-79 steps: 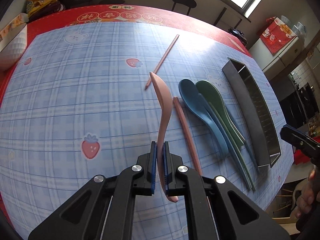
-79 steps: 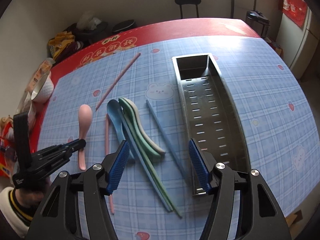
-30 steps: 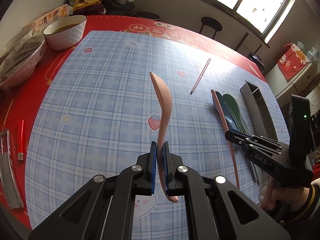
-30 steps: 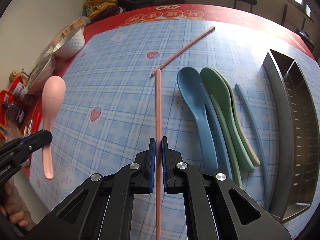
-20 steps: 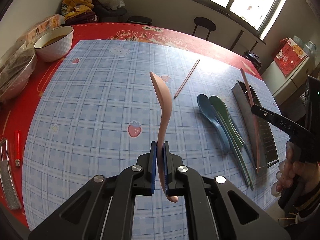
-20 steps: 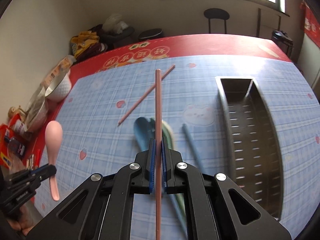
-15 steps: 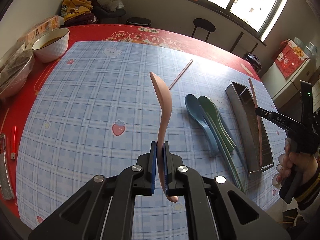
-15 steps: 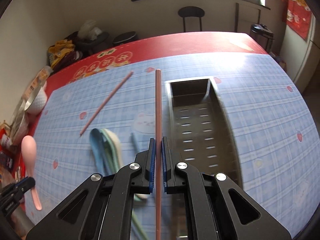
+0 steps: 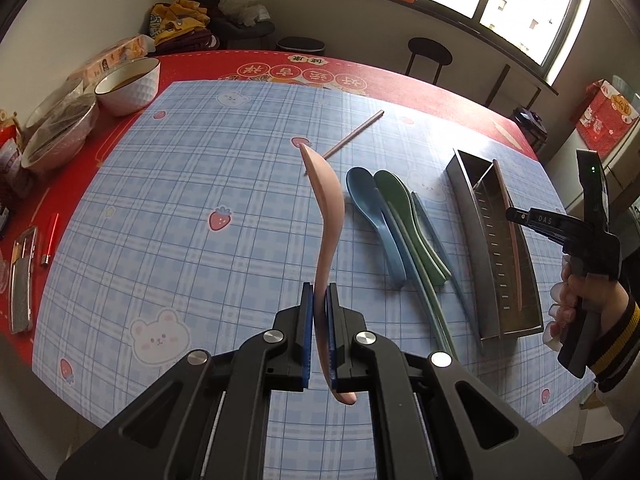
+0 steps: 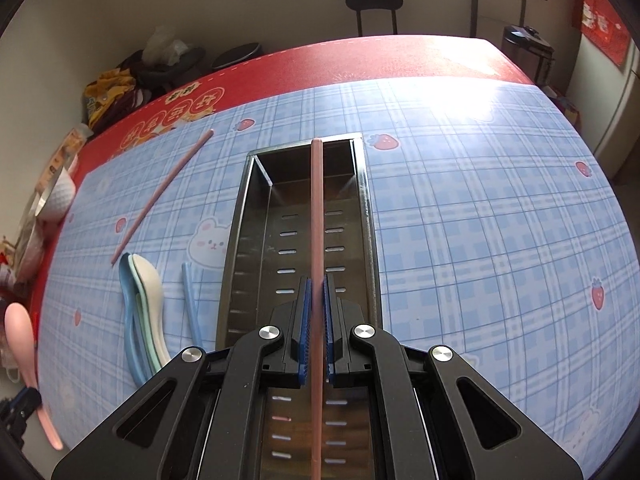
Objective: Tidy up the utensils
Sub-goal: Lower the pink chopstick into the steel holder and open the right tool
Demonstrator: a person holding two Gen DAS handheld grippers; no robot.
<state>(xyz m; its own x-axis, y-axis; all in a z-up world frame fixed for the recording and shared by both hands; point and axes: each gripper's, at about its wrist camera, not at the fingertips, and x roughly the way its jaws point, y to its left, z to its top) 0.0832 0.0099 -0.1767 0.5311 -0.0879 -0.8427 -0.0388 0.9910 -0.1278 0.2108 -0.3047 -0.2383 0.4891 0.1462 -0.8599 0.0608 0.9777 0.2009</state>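
My left gripper point(image 9: 319, 300) is shut on the handle of a pink spoon point(image 9: 327, 216), held in the air above the plaid tablecloth. My right gripper point(image 10: 316, 292) is shut on a pink chopstick point(image 10: 317, 208) that hangs lengthwise over the steel utensil tray point(image 10: 244, 240). In the left wrist view the right gripper point(image 9: 516, 214) is over the tray point(image 9: 468, 216) with the chopstick point(image 9: 507, 216) above it. A second pink chopstick point(image 10: 160, 196) lies on the cloth. Blue, green and pale spoons point(image 9: 368, 200) lie stacked left of the tray, with a blue chopstick point(image 10: 189, 296) beside them.
Bowls point(image 9: 128, 86) and a foil-covered dish point(image 9: 56, 132) stand on the red table edge at the far left, with a lighter point(image 9: 50, 238) and a flat case point(image 9: 22, 276) nearer. Stools point(image 10: 374, 4) stand past the table's far side. A hand point(image 9: 576, 300) holds the right gripper.
The right gripper carried the pink chopstick rightward from beside the spoons to above the tray. The left gripper shifted with the pink spoon still clamped.
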